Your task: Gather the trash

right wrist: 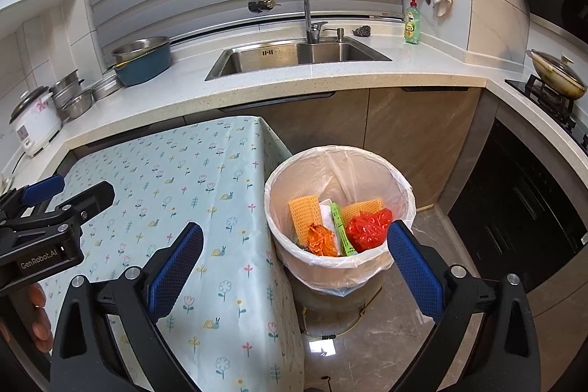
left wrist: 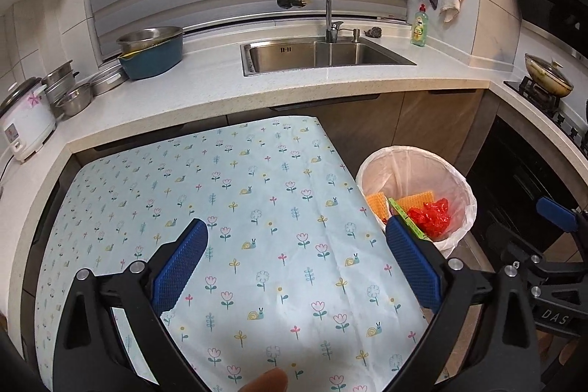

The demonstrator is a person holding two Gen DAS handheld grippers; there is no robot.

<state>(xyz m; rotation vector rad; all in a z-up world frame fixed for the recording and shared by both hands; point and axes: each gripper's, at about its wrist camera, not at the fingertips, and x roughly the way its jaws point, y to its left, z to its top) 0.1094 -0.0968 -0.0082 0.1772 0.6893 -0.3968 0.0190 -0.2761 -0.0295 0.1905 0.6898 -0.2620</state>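
The trash sits in the lined bin (right wrist: 340, 208) on the floor, just right of the table: red crumpled plastic bag (right wrist: 369, 228), two orange waffle-textured pieces (right wrist: 305, 214), a green wrapper strip (right wrist: 341, 230), an orange crinkled wrapper (right wrist: 322, 240) and a bit of white paper. All of it is low in the liner, below the rim, so it looks dropped in, not thrown. Bin stands tight vs the table's right edge, prob. so stuff can go straight off the floral tablecloth (left wrist: 257, 226) into it. No trash shows on the cloth in either view, so the collecting looks about done, as far as I can judge.

Right gripper (right wrist: 294, 263) hangs above the bin's near rim, tilted down and fwd, fingers spread wide, w/ nothing between them; the bin opening shows through the gap. Left gripper (left wrist: 296, 263) is over the cloth, same downward tilt, also wide open and empty; a fingertip (left wrist: 266, 381) of the holding hand shows at the near edge. The two sit side by side, each seen at the edge of the other's view.

Farther off: countertop (right wrist: 330, 76) w/ sink (right wrist: 294, 56), faucet, dish soap bottle (right wrist: 412, 24), rice cooker (right wrist: 33, 120) at far left, wok on the stove at right.
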